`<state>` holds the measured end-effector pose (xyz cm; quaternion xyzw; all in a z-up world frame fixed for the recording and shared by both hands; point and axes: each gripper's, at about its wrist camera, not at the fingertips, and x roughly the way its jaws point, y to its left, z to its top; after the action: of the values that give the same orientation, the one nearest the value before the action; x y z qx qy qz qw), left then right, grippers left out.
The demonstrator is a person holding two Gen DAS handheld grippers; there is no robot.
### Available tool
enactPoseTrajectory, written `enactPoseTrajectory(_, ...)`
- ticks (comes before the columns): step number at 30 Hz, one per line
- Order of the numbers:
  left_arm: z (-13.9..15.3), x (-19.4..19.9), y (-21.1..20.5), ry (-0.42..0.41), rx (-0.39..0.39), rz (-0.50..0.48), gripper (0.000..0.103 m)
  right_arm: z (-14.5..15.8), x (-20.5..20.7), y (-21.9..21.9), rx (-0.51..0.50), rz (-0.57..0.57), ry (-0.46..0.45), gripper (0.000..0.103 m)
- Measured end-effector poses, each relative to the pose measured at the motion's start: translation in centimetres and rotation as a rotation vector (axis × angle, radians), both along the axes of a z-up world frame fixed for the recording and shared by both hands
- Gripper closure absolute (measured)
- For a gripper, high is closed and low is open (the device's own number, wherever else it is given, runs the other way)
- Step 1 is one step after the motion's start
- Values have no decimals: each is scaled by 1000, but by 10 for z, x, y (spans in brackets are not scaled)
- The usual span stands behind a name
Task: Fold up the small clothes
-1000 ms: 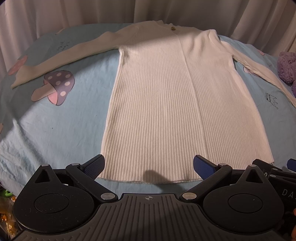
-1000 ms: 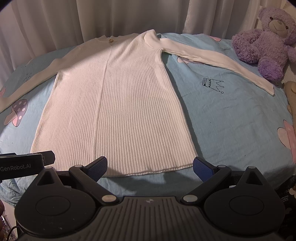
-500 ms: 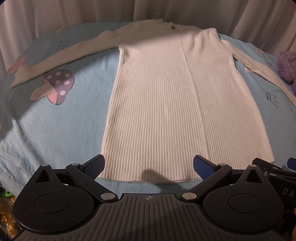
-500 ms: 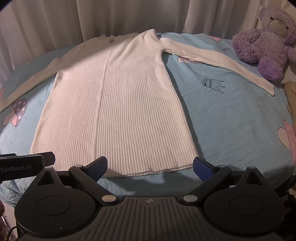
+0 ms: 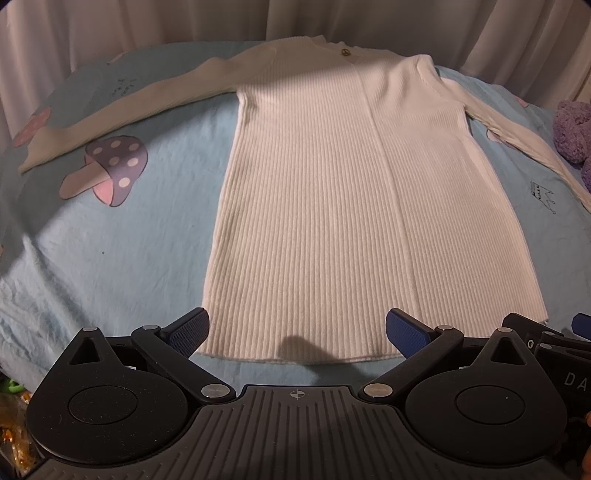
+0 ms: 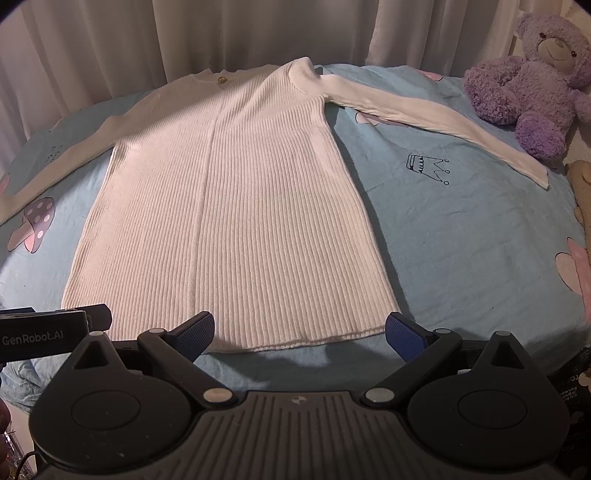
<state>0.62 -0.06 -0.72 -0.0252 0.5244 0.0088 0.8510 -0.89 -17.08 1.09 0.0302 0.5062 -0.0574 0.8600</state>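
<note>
A white ribbed long-sleeved knit dress (image 5: 351, 192) lies flat on a light blue sheet, hem toward me, both sleeves spread out to the sides. It also shows in the right wrist view (image 6: 236, 206). My left gripper (image 5: 297, 330) is open and empty, just above the hem's left part. My right gripper (image 6: 299, 330) is open and empty, over the hem's right corner. Each gripper's body shows at the edge of the other's view.
The blue sheet (image 6: 461, 240) has mushroom (image 5: 107, 170) and crown (image 6: 426, 166) prints. A purple teddy bear (image 6: 532, 85) sits at the far right near the right sleeve's cuff. White curtains (image 6: 258, 33) hang behind the bed.
</note>
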Motion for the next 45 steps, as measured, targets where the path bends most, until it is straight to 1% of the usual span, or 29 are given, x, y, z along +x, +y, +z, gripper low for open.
enactPoseTrajectory(5,0,2,2,4,-5,2,0,-1,1,-3,26,-4,-2,4)
enactPoseTrajectory(11,-2,5,3,10,-20,-3,0,-3,4,-13,144,-8,-22,4)
enactPoseTrajectory(19,-5,13,3,26,-24,-2,0,-7,13,-20,186,-7,-13,4)
enactPoseTrajectory(21,-6,18,4,35,-34,-5,0,-6,17,-27,237,2,-36,5)
enactPoseTrajectory(22,-7,21,6,36,-43,-4,0,-4,19,-35,288,2,-75,6)
enactPoseTrajectory(24,-6,28,9,26,-78,3,0,2,22,-57,406,-20,-214,8)
enactPoseTrajectory(26,-7,36,15,12,-126,18,0,7,24,-91,514,-110,-398,8)
enactPoseTrajectory(28,-8,44,21,-7,-171,49,0,7,32,-128,587,-202,-530,7)
enactPoseTrajectory(29,-8,48,24,-13,-185,64,0,6,37,-144,599,-246,-557,6)
enactPoseTrajectory(32,-9,59,29,-38,-214,99,0,0,54,-211,596,-464,-640,7)
enactPoseTrajectory(33,-10,63,31,-41,-224,111,0,-4,58,-231,593,-532,-646,14)
enactPoseTrajectory(34,-11,68,33,-41,-235,124,0,-10,63,-251,597,-598,-642,29)
enactPoseTrajectory(35,-13,71,34,-39,-243,134,0,-21,69,-278,613,-681,-622,37)
enactPoseTrajectory(36,-15,75,36,-35,-250,147,0,-31,73,-296,632,-746,-607,57)
enactPoseTrajectory(37,-17,80,37,-29,-252,162,0,-44,77,-314,645,-815,-587,68)
enactPoseTrajectory(39,-22,87,38,-12,-250,183,0,-63,83,-338,640,-906,-554,76)
enactPoseTrajectory(41,-27,95,38,8,-238,203,0,-80,86,-352,627,-968,-544,77)
enactPoseTrajectory(42,-30,99,38,15,-231,212,0,-87,88,-359,633,-999,-541,80)
enactPoseTrajectory(43,-31,102,37,21,-227,219,0,-95,88,-366,651,-1028,-542,86)
enactPoseTrajectory(44,-33,105,37,26,-223,225,0,-100,88,-372,674,-1051,-545,90)
enactPoseTrajectory(45,-35,107,37,28,-221,229,0,-105,87,-377,698,-1065,-558,96)
